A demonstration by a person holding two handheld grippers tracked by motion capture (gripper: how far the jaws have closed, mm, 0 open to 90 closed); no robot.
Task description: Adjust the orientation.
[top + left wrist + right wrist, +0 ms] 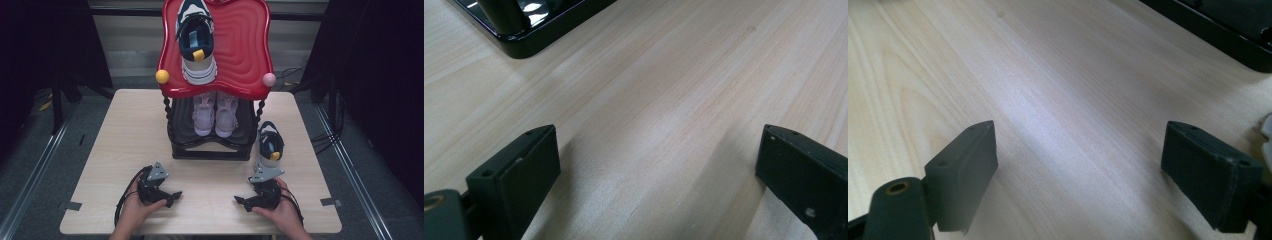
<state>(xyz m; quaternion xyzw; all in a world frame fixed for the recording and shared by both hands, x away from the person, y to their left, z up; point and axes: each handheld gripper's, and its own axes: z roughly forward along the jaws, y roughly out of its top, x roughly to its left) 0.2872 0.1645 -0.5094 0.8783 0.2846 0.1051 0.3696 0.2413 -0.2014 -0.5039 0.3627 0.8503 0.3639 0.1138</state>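
1. High view, 7 o'clock: my left gripper (172, 195) rests on the table (125, 130), jaws spread wide, holding nothing.
2. 12 o'clock: the shoe rack (210, 145) carries one navy sneaker (196, 42) on its red top tray (245, 45) and a pink pair (215, 114) below.
3. 3 o'clock: a second navy sneaker (270, 145) stands on the table beside the rack; I judge it still unplaced.
4. 5 o'clock: my right gripper (241, 201) is likewise wide open and empty.
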